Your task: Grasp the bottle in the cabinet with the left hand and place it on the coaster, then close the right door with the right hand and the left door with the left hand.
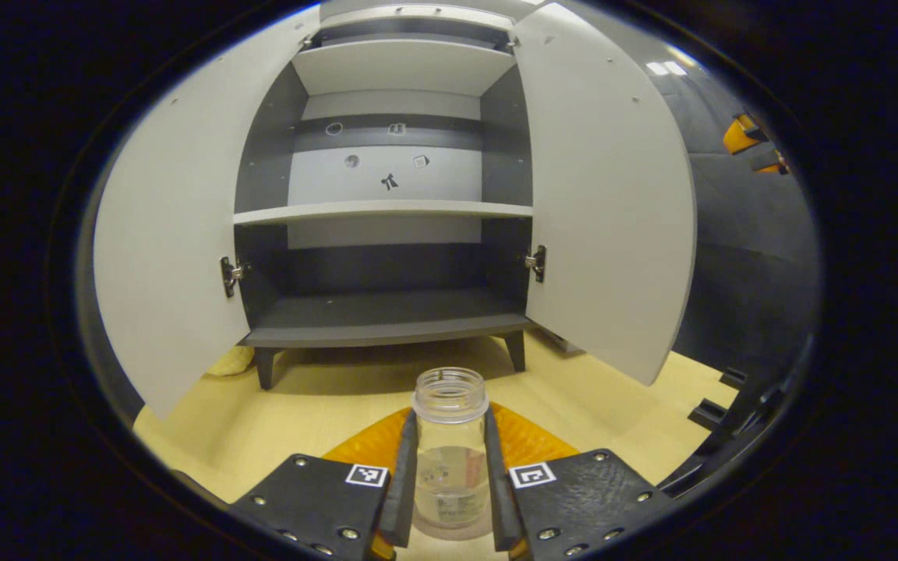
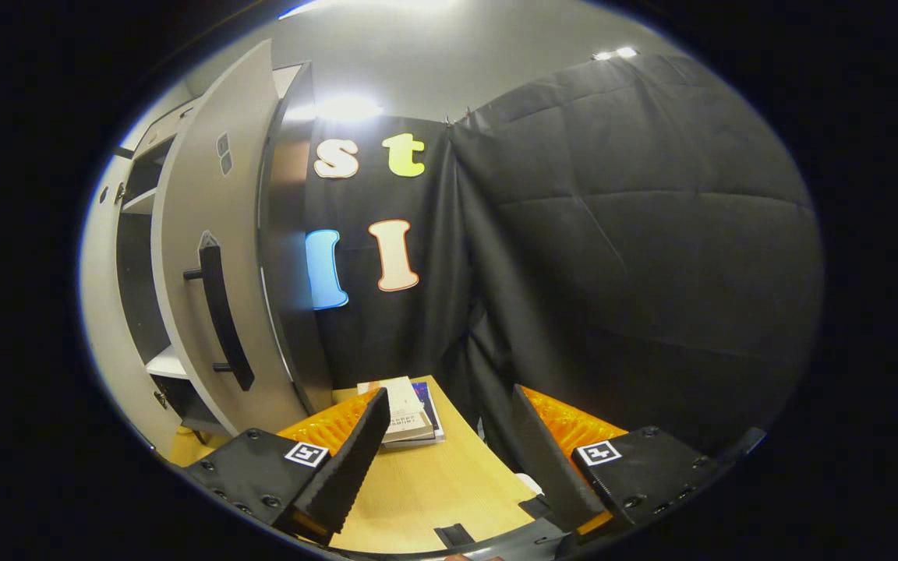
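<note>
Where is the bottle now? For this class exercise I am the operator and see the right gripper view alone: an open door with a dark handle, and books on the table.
Observer: In the left gripper view the bottle stands upright between the fingers of the left gripper, which press on both its sides. It is out in front of the cabinet.
Operator: Is it capped?
Observer: No, its threaded mouth is open and the glass is clear.
Operator: And the left door?
Observer: The left door stands wide open, as does the right door.
</note>
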A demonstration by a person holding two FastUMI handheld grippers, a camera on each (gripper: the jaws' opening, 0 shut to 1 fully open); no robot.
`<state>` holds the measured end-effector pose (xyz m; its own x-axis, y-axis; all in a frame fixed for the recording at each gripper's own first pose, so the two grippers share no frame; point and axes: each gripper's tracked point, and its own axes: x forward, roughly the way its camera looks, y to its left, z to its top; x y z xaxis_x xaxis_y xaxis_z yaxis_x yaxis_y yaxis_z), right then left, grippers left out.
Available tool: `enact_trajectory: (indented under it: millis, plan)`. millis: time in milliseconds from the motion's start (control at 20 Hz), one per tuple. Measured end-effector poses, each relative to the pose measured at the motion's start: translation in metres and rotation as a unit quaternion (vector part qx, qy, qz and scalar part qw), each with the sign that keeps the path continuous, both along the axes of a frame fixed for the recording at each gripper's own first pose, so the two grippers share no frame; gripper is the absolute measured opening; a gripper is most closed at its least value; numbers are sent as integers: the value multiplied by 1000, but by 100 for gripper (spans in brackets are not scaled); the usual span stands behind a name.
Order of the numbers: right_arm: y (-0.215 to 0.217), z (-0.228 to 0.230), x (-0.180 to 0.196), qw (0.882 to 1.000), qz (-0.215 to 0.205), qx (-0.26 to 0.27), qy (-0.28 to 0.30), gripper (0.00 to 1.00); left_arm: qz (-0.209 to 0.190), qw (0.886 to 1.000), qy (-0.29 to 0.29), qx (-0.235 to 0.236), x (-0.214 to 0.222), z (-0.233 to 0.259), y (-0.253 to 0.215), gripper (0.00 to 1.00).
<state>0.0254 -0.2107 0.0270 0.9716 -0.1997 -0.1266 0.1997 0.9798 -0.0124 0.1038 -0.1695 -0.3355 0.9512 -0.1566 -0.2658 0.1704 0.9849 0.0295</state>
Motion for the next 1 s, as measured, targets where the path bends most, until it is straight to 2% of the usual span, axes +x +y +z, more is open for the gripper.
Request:
enact_trajectory:
  millis: [50, 100, 250, 300, 450, 500, 750, 1000]
  plan:
    - [2, -3, 1, 1000, 2, 6, 5, 96, 0, 1000, 3, 7, -2, -2, -1, 41]
    - [4, -2, 0, 1000, 4, 13, 6, 100, 1, 1000, 7, 13, -4, -4, -1, 45]
    - [9, 2, 2, 1000, 12, 17, 1, 100, 7, 1000, 18, 13, -12, -5, 2, 50]
    - [11, 2, 2, 1000, 14, 16, -1, 96, 8, 1000, 20, 9, -14, -3, 2, 67]
    - [15, 7, 4, 1000, 22, 18, -6, 96, 26, 999, 33, 9, -23, 4, 11, 89]
    - [16, 10, 6, 999, 25, 18, -10, 100, 25, 999, 31, 1, -27, 11, 10, 95]
    - [24, 31, 23, 998, 36, 24, -35, 100, 48, 999, 4, -18, -60, 79, 33, 94]
    - [43, 47, 50, 997, 69, 7, -44, 99, 85, 995, -50, -26, -82, 180, 73, 94]
